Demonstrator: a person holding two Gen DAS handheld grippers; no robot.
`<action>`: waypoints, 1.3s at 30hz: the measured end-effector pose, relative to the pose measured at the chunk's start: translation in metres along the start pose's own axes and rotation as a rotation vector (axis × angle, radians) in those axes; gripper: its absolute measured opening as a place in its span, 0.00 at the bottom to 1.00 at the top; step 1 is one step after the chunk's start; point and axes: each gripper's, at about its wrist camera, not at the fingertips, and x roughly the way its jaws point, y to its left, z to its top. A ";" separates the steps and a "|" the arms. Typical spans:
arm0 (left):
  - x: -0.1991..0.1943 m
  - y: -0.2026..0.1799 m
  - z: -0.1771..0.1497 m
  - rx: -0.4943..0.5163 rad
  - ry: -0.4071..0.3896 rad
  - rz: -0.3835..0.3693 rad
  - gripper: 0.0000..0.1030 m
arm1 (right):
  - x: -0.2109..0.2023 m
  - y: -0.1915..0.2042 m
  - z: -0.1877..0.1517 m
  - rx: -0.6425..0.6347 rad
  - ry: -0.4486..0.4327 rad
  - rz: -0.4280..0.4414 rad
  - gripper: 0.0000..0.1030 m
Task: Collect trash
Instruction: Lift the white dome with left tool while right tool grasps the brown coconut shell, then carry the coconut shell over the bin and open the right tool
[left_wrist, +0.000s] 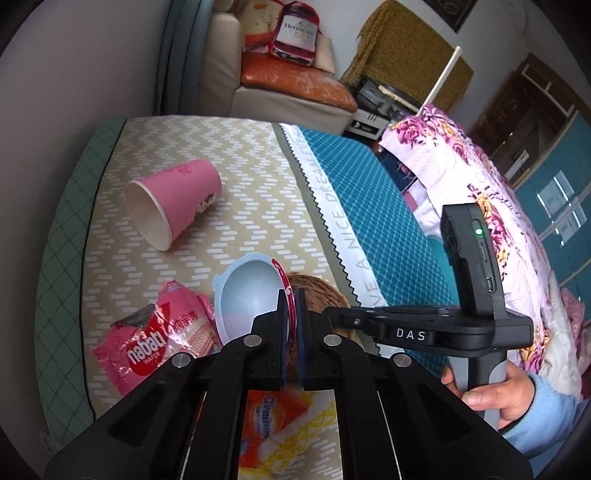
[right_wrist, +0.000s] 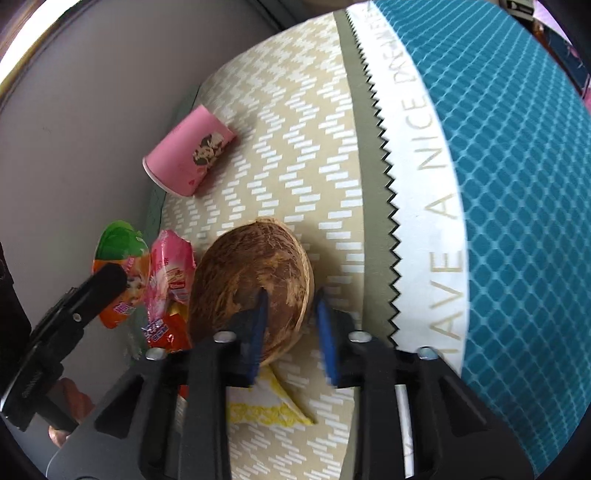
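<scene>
- One glossy jelly cup (left_wrist: 251, 295), nipped by its rim in the left gripper (left_wrist: 291, 314).
- One fibrous coconut shell (right_wrist: 251, 284), rim between the parted right gripper (right_wrist: 291, 314).
- One pink paper cup (left_wrist: 173, 201), upper left, lies sideways.

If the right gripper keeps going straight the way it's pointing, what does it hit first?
Most likely the brown coconut shell. The right gripper is open, and the shell's rim edge sits between its fingers, with the left finger already over the shell. Depth is hard to judge, so contact may be immediate.
</scene>
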 end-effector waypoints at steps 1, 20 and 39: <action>0.001 0.000 0.000 0.000 0.004 -0.002 0.04 | 0.000 0.001 0.000 -0.012 -0.012 -0.013 0.06; 0.044 -0.094 0.009 0.149 0.072 -0.061 0.04 | -0.136 -0.106 -0.030 0.166 -0.290 -0.108 0.06; 0.090 -0.197 0.018 0.274 0.124 -0.100 0.04 | -0.226 -0.215 -0.062 0.334 -0.469 -0.194 0.06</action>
